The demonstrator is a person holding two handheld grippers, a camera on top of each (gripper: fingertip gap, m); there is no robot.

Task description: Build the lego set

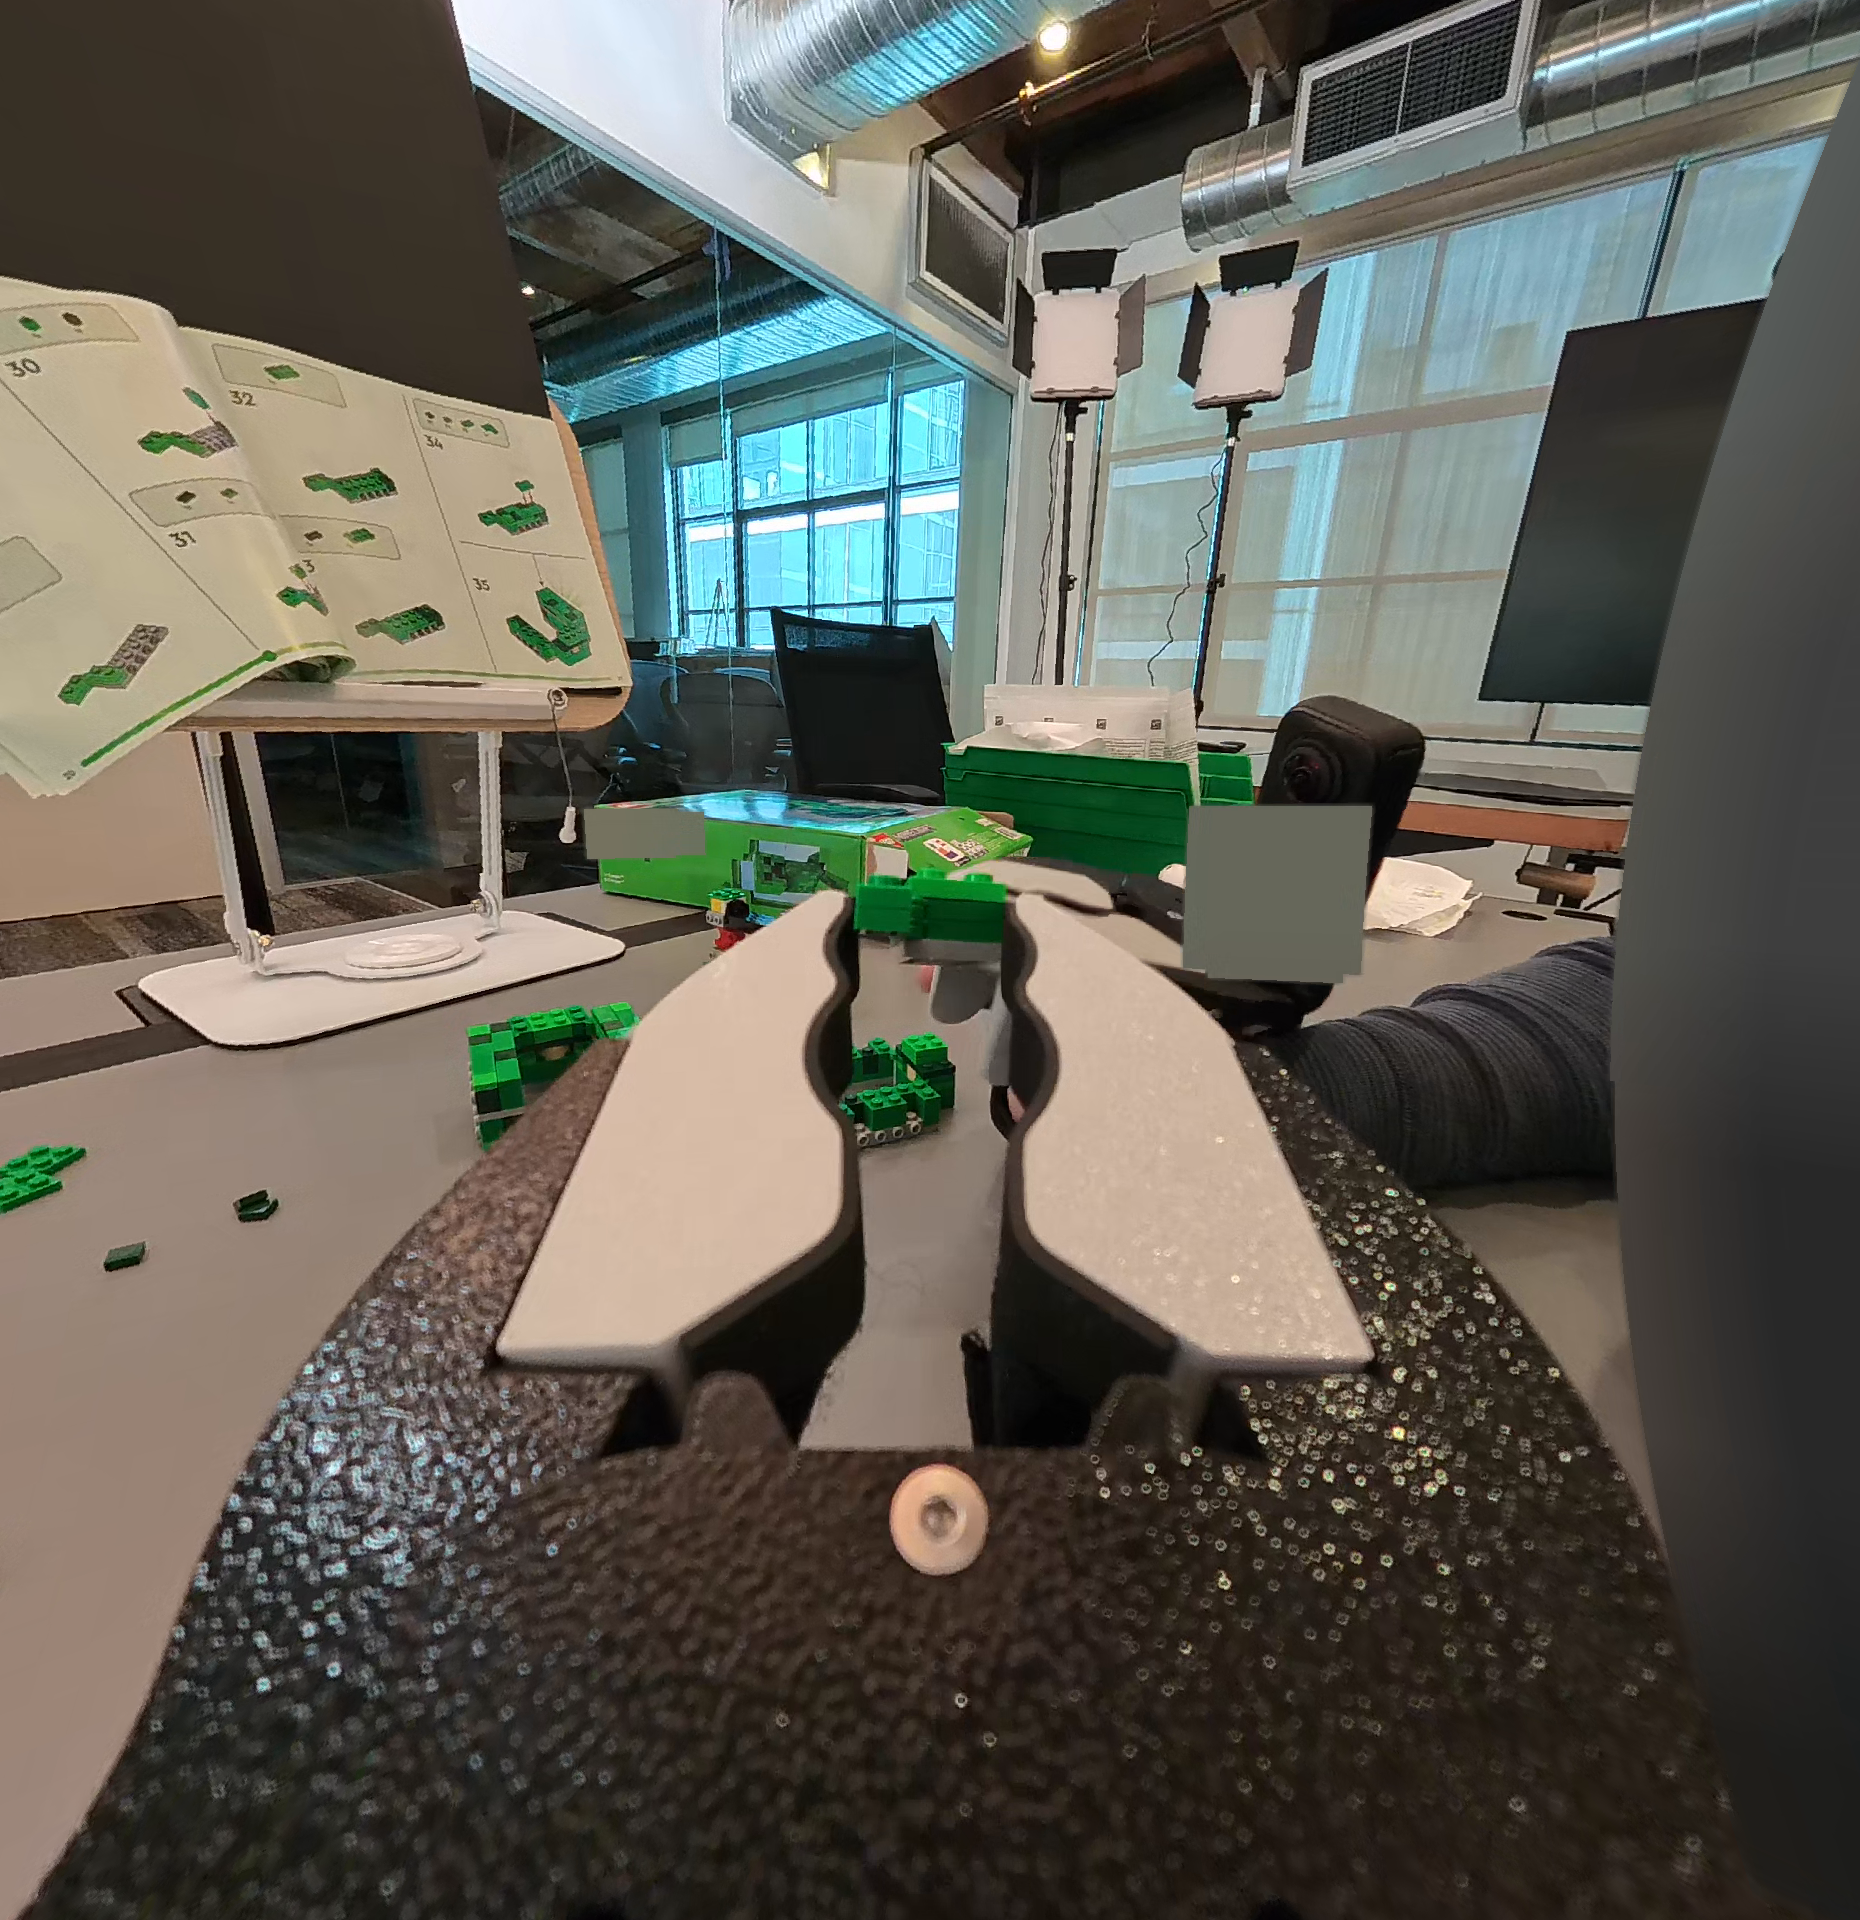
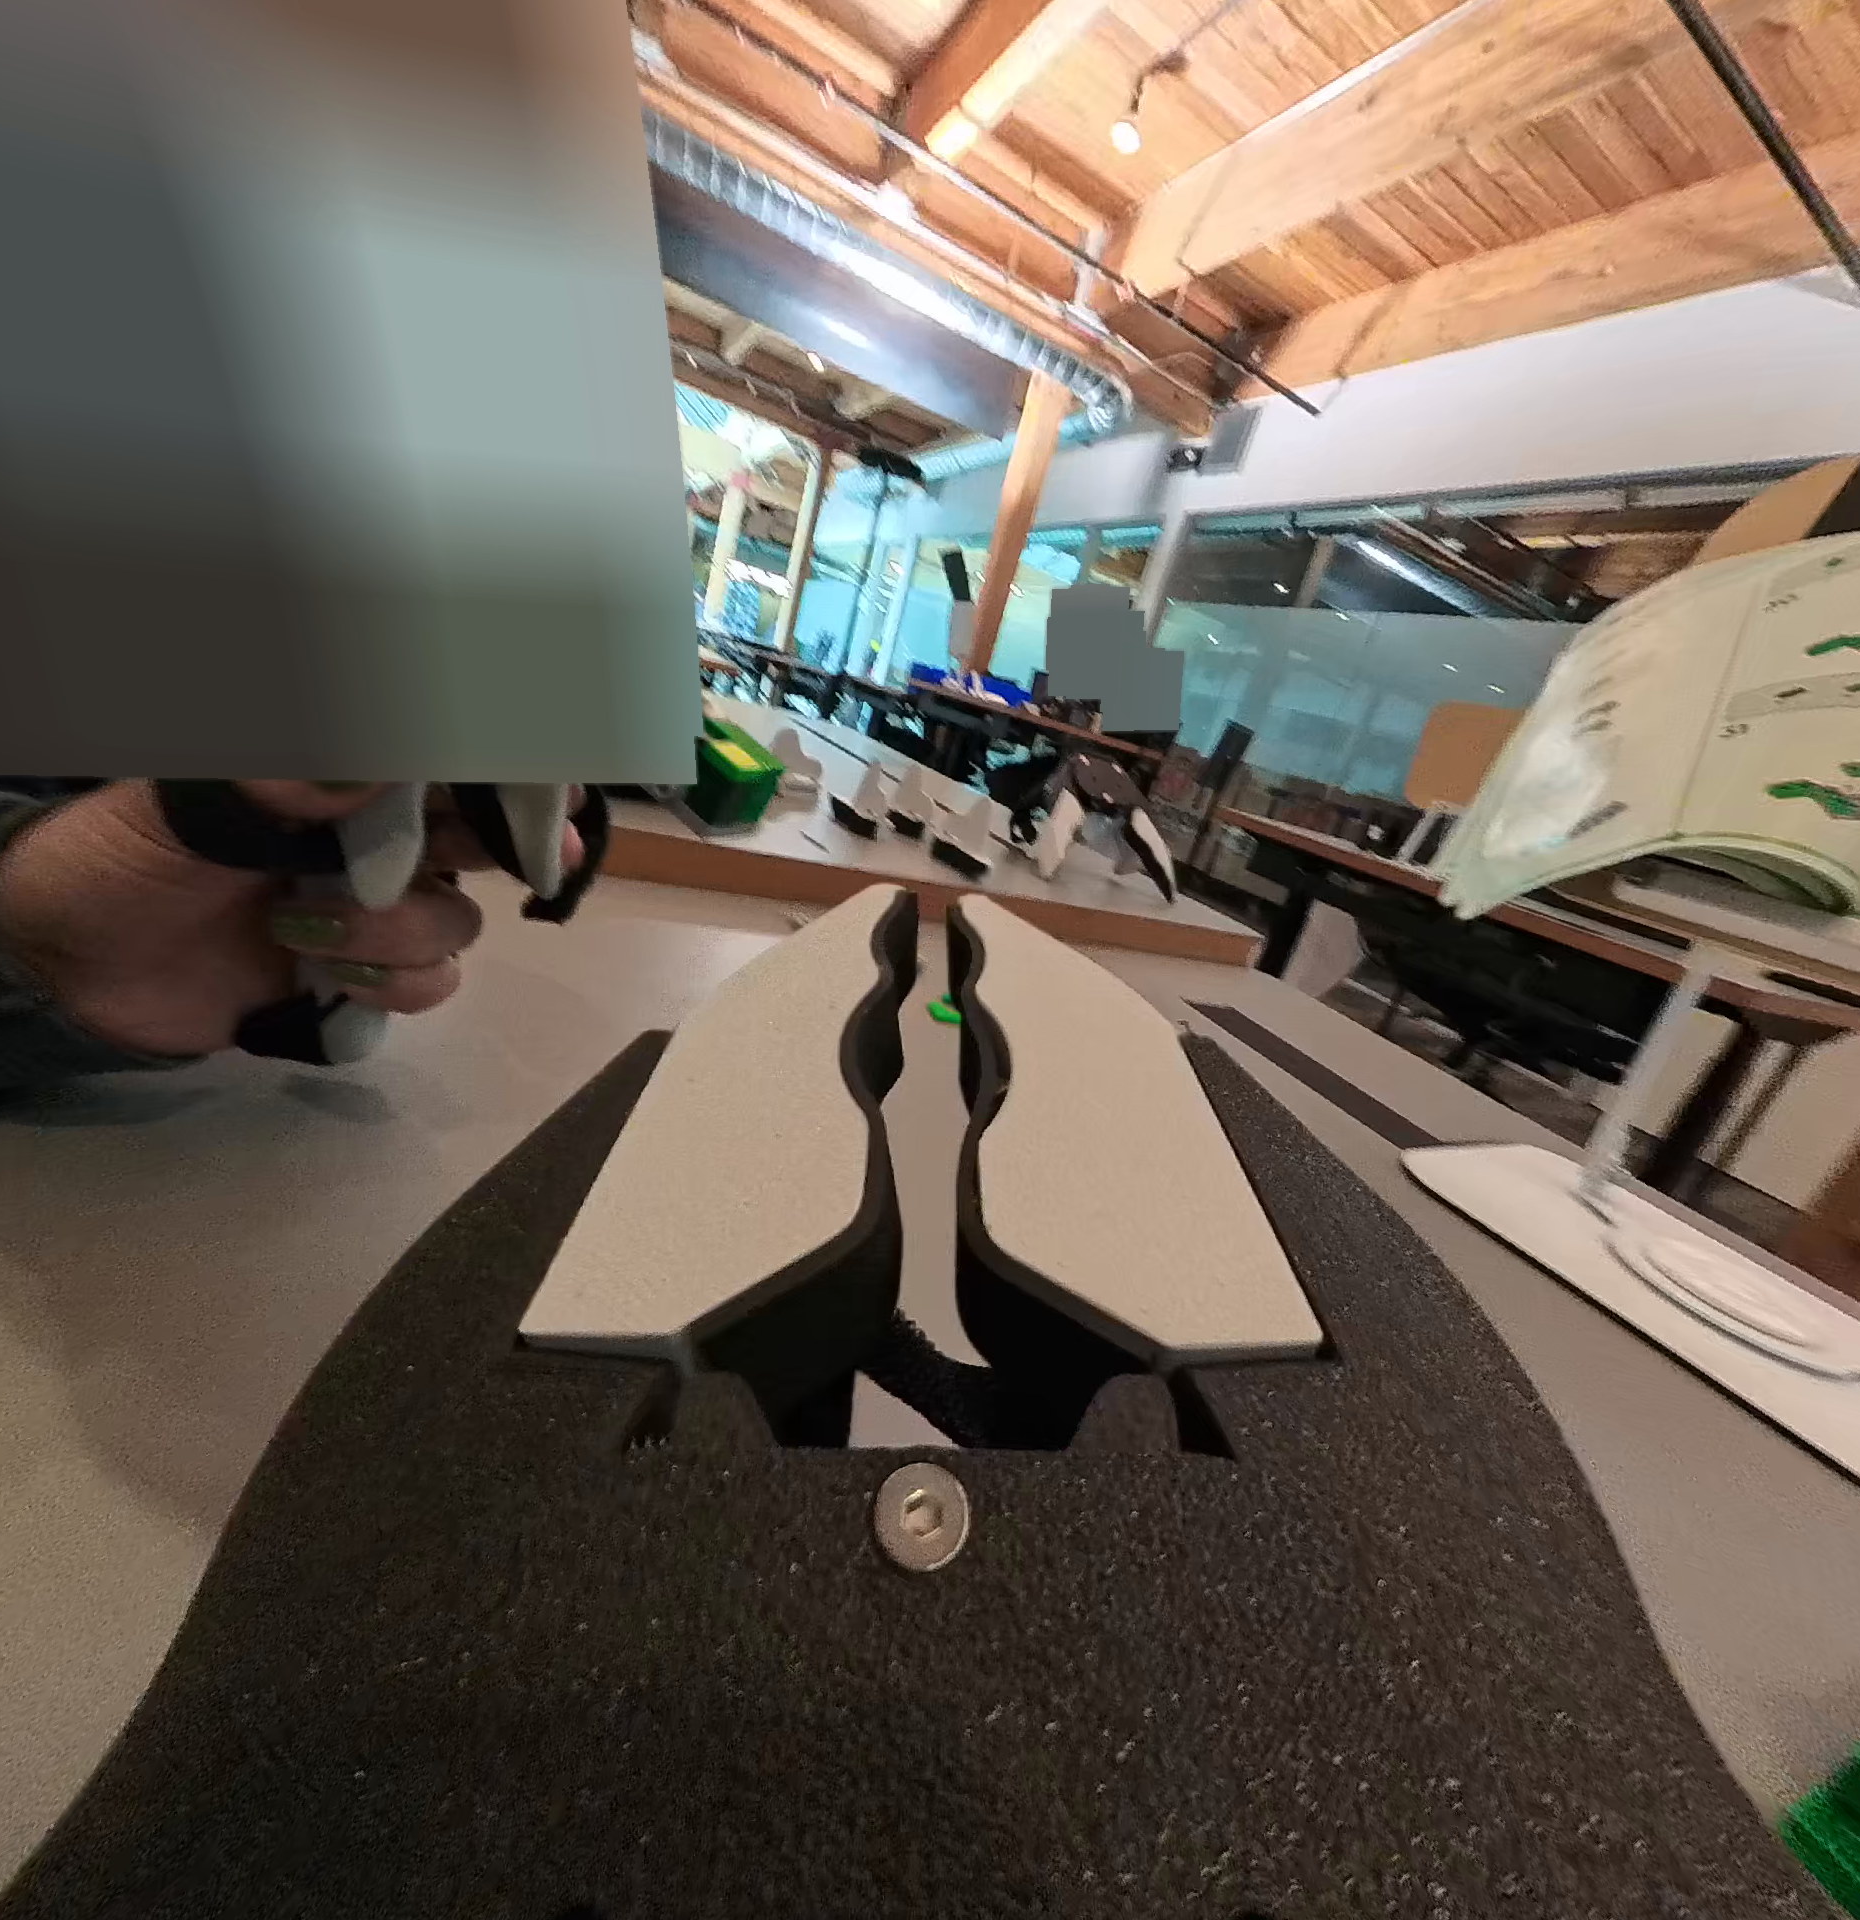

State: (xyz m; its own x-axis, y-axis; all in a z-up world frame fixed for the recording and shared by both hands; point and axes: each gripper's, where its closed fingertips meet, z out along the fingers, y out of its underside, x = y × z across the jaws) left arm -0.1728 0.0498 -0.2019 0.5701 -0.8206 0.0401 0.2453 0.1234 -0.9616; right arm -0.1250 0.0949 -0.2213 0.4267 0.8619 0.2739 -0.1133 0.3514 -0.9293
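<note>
Left wrist view: left gripper (image 1: 928, 914) clenched on a small green brick sub-assembly (image 1: 928, 906), raised above the grey table (image 1: 282, 1299).

Right wrist view: right gripper (image 2: 932, 906) nearly closed, apparently empty; a tiny green piece (image 2: 944, 1006) lies beyond. Approach low, pinch squarely.

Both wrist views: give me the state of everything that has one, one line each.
Left gripper: shut on green assembly, held above the table.
Right gripper: nearly shut, nothing visibly held.
Manual: open, propped on stand.
Lego box: lying flat; can't tell if open.
Loose green pieces: lying unattached on table.
Block build: resting on table, partly hidden by left gripper.
</note>
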